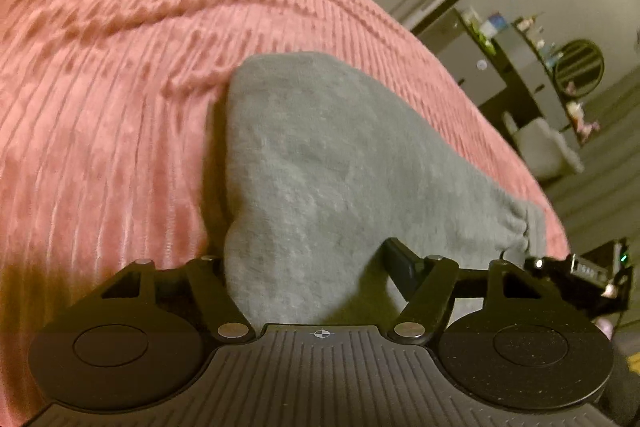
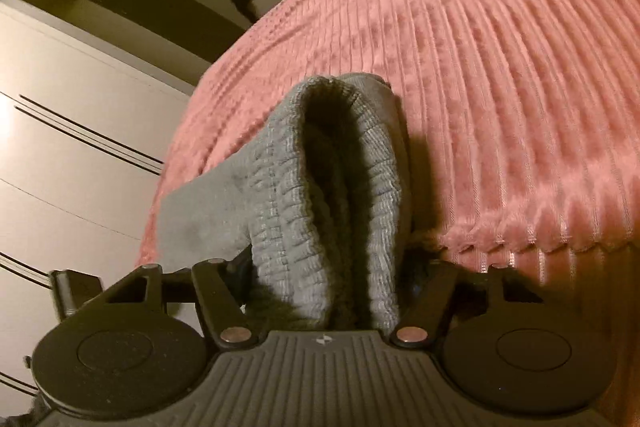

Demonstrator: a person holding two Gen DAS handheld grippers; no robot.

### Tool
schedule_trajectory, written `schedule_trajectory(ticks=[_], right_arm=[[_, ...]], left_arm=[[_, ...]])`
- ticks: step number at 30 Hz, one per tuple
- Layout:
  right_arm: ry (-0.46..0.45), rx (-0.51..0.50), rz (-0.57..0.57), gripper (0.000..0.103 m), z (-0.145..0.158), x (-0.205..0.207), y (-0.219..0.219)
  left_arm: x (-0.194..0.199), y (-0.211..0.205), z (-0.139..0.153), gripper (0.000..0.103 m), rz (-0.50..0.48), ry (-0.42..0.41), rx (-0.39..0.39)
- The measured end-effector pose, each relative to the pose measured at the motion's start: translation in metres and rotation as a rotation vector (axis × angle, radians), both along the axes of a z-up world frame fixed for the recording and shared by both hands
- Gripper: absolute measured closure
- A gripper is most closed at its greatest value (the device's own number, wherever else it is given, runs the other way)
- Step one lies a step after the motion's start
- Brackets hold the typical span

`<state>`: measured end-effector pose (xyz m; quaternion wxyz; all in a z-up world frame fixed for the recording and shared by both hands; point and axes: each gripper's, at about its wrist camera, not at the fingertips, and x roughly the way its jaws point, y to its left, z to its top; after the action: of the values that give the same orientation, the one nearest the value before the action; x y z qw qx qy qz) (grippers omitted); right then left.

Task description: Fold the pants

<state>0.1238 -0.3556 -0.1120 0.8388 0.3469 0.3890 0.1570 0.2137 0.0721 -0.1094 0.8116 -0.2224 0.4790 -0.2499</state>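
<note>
Readable text: I find none in either wrist view.
Gripper body [image 1: 322, 334]: I see only a small crosshair mark.

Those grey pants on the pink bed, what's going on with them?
A person is folding the grey pants on the pink bedspread, using two hand-held grippers. The left gripper has a bunched part of the fabric between its fingers. The right gripper has the ribbed waistband between its own. Whether either one is actually pinching the cloth is hidden by the fabric.
</note>
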Motion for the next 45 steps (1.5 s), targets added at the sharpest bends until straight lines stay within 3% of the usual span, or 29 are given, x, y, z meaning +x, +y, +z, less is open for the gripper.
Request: schedule_trajectory(ticks=[3, 5, 7, 8, 9, 12, 17, 22, 23, 24, 25, 26, 27, 30, 34, 39, 42, 45], right_arm=[[0.006, 0.040, 0.012, 0.018, -0.002, 0.007, 0.000], [0.012, 0.044, 0.014, 0.018, -0.002, 0.013, 0.003], [0.020, 0.036, -0.010, 0.019, 0.000, 0.015, 0.005], [0.019, 0.007, -0.025, 0.029, 0.002, 0.014, 0.009], [0.012, -0.053, -0.035, 0.041, 0.005, 0.011, 0.015], [-0.050, -0.151, -0.039, 0.047, 0.017, -0.006, 0.030], [-0.160, -0.147, -0.010, 0.051, 0.054, -0.010, 0.050], [-0.248, -0.178, -0.020, 0.052, 0.091, 0.001, 0.060], [-0.262, -0.177, -0.045, 0.051, 0.095, 0.004, 0.057], [-0.273, -0.186, -0.073, 0.045, 0.099, 0.007, 0.053], [-0.268, -0.203, -0.112, 0.038, 0.102, 0.012, 0.048], [-0.255, -0.228, -0.175, 0.018, 0.103, 0.014, 0.041], [-0.251, -0.255, -0.253, 0.010, 0.105, 0.012, 0.034], [-0.238, -0.170, -0.353, 0.010, 0.101, -0.006, 0.011], [-0.195, -0.034, -0.425, 0.013, 0.067, -0.047, 0.002], [-0.102, 0.139, -0.444, 0.030, 0.008, -0.067, 0.014], [-0.092, 0.222, -0.455, 0.032, -0.007, -0.055, 0.023], [-0.111, 0.225, -0.483, 0.032, -0.005, -0.038, 0.032]], left_arm=[[0.005, 0.001, -0.002, 0.015, -0.023, 0.013, -0.021], [0.007, -0.004, -0.001, 0.006, -0.015, 0.031, -0.040], [0.009, -0.013, 0.002, 0.008, 0.023, 0.027, -0.016], [0.009, -0.015, 0.003, 0.021, 0.029, 0.015, -0.005], [0.009, -0.017, 0.005, 0.044, 0.026, -0.003, 0.019], [0.005, -0.012, 0.009, 0.058, 0.031, -0.002, 0.007], [0.004, -0.009, 0.038, 0.067, 0.032, -0.034, -0.061], [0.013, -0.018, 0.080, 0.067, 0.024, -0.140, -0.083], [0.016, -0.019, 0.086, 0.060, 0.043, -0.151, -0.078], [0.018, -0.020, 0.090, 0.041, 0.069, -0.158, -0.056], [0.020, -0.020, 0.093, 0.031, 0.130, -0.165, -0.004], [0.019, -0.019, 0.096, 0.019, 0.170, -0.178, 0.027], [0.017, -0.018, 0.097, 0.014, 0.187, -0.194, 0.051], [0.002, -0.020, 0.092, 0.008, 0.158, -0.191, 0.115], [-0.045, -0.024, 0.071, 0.008, 0.162, -0.201, 0.144], [-0.104, -0.030, 0.050, 0.008, 0.195, -0.191, 0.124], [-0.120, -0.051, 0.047, 0.008, 0.087, -0.230, 0.246], [-0.116, -0.066, 0.037, 0.009, 0.039, -0.247, 0.360]])
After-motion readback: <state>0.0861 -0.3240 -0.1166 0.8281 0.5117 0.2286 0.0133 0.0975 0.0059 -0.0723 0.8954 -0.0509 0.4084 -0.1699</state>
